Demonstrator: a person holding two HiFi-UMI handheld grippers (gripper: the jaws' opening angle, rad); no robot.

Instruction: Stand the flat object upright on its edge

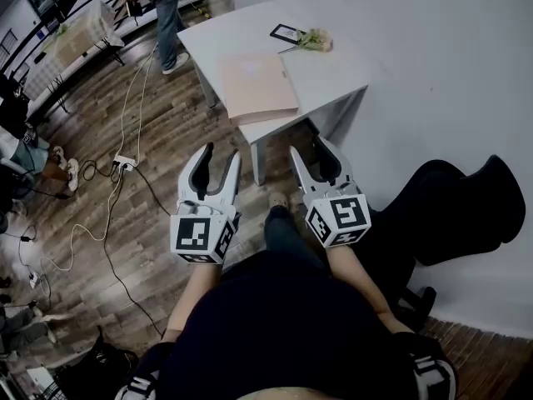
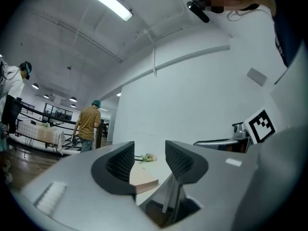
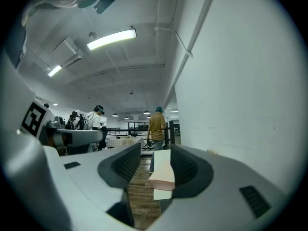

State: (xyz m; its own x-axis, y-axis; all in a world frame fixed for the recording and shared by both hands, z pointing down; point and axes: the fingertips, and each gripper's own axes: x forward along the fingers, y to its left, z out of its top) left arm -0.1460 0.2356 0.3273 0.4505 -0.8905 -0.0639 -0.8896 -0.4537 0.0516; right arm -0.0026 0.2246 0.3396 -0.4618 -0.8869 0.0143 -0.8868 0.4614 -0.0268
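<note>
Nothing was done yet: the book (image 1: 256, 86) lay flat at the worktop's (image 1: 333, 69) near edge, untouched. The left claw (image 1: 221, 153) and right claw (image 1: 308, 146) hung short of it, both moderately parted and empty; gripping and tipping remained

Open floor (image 1: 179, 119) leads to the white table's (image 1: 333, 73) near edge, where a pink book (image 1: 256, 86) lies flat. A wall (image 1: 433, 57) blocks its right side.

flower sprig (image 1: 315, 40) beside dark frame (image 1: 287, 33) | power strip (image 1: 125, 162) on wood floor (image 1: 176, 123)
</note>
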